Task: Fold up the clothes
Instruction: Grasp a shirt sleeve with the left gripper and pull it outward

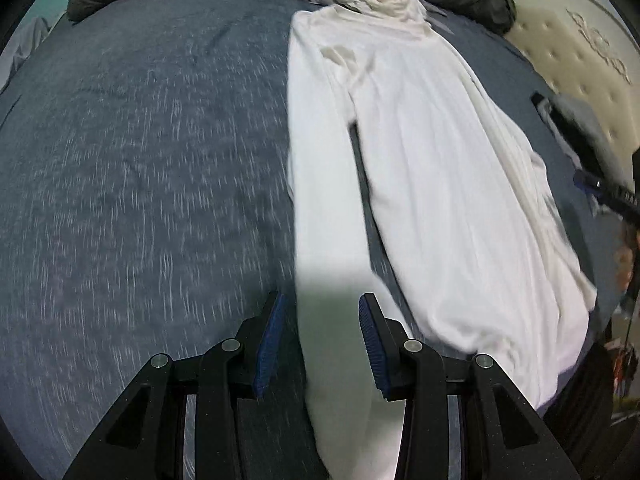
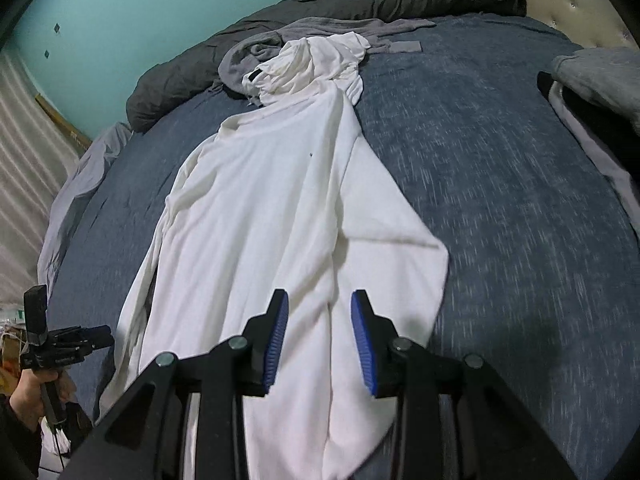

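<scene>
A white long-sleeved hooded top (image 1: 440, 168) lies flat on the blue bed cover (image 1: 140, 160), hood toward the far edge. My left gripper (image 1: 320, 300) is open above its long left sleeve, which runs between the fingers without the pads pressing it. In the right wrist view the same white top (image 2: 260, 208) stretches away from me. My right gripper (image 2: 320, 296) is open over its lower part, and a fold of cloth lies under the gap. Each gripper shows at the edge of the other view: the right gripper (image 1: 588, 184), and the left gripper (image 2: 96, 338) in a hand.
A dark grey duvet (image 2: 360, 0) is bunched along the far edge, with a grey garment (image 2: 320, 28) under the hood. A stack of folded clothes (image 2: 592, 76) sits at the right by the cream tufted headboard (image 1: 580, 48). Bare blue cover spreads to the left.
</scene>
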`<move>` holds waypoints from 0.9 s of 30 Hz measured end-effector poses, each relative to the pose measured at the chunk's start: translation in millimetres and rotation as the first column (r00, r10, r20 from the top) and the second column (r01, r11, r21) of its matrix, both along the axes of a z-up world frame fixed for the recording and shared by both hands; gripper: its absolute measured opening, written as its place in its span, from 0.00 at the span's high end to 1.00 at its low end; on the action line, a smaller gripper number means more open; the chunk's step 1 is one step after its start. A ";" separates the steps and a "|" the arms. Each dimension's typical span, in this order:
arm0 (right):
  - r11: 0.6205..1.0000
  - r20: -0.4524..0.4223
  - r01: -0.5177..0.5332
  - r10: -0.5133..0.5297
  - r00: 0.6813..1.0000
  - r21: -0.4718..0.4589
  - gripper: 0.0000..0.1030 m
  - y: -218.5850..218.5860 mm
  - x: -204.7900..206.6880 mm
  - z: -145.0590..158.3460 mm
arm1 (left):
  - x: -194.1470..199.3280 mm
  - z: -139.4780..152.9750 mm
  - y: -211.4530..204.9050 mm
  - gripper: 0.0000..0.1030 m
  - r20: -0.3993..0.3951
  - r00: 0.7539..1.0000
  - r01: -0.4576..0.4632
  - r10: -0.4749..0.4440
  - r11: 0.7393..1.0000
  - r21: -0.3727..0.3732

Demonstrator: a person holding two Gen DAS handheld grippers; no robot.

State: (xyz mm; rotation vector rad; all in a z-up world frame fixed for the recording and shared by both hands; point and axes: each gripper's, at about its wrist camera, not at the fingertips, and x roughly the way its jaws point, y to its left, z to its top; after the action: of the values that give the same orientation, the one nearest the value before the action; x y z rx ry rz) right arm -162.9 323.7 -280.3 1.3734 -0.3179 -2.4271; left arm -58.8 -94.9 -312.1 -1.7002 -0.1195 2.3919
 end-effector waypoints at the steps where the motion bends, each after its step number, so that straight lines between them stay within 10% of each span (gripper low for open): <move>1: 1.000 0.001 0.002 -0.002 1.000 0.000 0.68 1.0 5.4 1.3 | 5.8 0.1 1.8 0.59 0.002 1.000 0.009 -0.009 1.000 -0.004; 9: 0.999 0.000 0.034 -0.034 0.999 -0.019 0.67 8.4 33.9 9.2 | 35.4 -8.6 8.6 0.62 0.056 0.996 0.076 -0.075 0.997 -0.023; 14: 0.999 0.007 0.029 -0.029 1.000 -0.024 0.65 5.2 46.2 10.4 | 51.7 -15.1 14.0 0.98 0.075 0.990 0.126 -0.123 0.991 -0.035; 27: 1.000 -0.031 -0.001 0.001 1.000 -0.003 0.65 -3.8 63.3 34.5 | 62.9 17.0 -38.3 0.99 0.011 0.999 0.052 -0.053 0.998 0.038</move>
State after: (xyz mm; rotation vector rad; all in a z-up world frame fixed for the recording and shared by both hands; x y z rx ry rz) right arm -99.6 319.9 -245.8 1.3333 -0.3128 -2.4432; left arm 4.1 -133.3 -295.1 -1.6800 -0.1196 2.3272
